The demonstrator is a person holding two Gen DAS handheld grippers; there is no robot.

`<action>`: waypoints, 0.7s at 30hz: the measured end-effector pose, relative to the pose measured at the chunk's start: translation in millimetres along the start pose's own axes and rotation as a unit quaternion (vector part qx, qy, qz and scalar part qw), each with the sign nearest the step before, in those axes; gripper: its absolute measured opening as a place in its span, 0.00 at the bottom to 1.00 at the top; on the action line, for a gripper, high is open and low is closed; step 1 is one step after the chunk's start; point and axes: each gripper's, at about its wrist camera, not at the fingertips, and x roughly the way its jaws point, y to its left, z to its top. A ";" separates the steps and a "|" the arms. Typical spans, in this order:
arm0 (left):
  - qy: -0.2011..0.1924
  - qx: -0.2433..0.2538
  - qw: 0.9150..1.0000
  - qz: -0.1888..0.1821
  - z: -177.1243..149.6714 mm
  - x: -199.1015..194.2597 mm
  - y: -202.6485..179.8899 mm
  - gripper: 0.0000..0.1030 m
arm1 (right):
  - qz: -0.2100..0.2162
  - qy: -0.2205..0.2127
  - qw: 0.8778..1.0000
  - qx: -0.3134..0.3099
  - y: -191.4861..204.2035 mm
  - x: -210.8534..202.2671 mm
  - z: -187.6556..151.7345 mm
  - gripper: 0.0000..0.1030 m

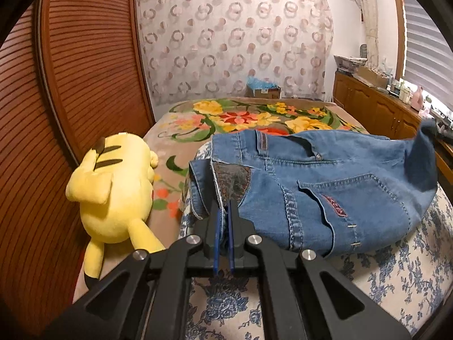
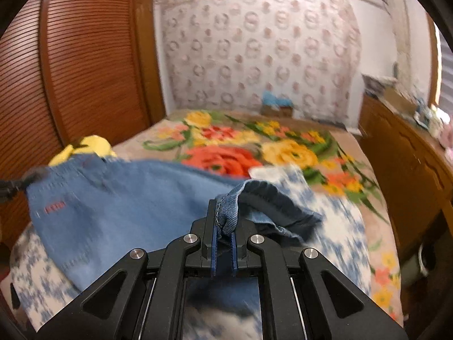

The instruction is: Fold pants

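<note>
Both grippers, left gripper (image 1: 224,206) and right gripper (image 2: 223,221), pinched the jeans (image 1: 325,187) edges, maybe lifted; a yellow plush toy (image 1: 113,189) lay beside.

Two close claw-mounted views facing the curtained wall — shared jeans (image 1: 325,187), bed (image 1: 254,116).

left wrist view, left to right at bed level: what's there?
Slatted wooden door → yellow plush toy → left gripper, shut on the jeans' edge → jeans → wooden cabinets.
</note>
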 end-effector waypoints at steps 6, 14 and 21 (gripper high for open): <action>0.009 0.008 1.000 -0.003 -5.9 7.0 -5.5 0.01 | 0.056 0.010 0.998 -0.029 32.7 13.0 15.4 0.05; 0.015 0.018 1.000 -0.011 -12.3 10.3 -8.1 0.01 | -0.060 0.123 0.990 0.009 -19.2 34.3 -64.9 0.32; 0.023 0.011 1.000 -0.014 -19.1 15.9 -5.0 0.01 | -0.061 0.168 0.983 0.050 -36.9 36.5 -94.6 0.47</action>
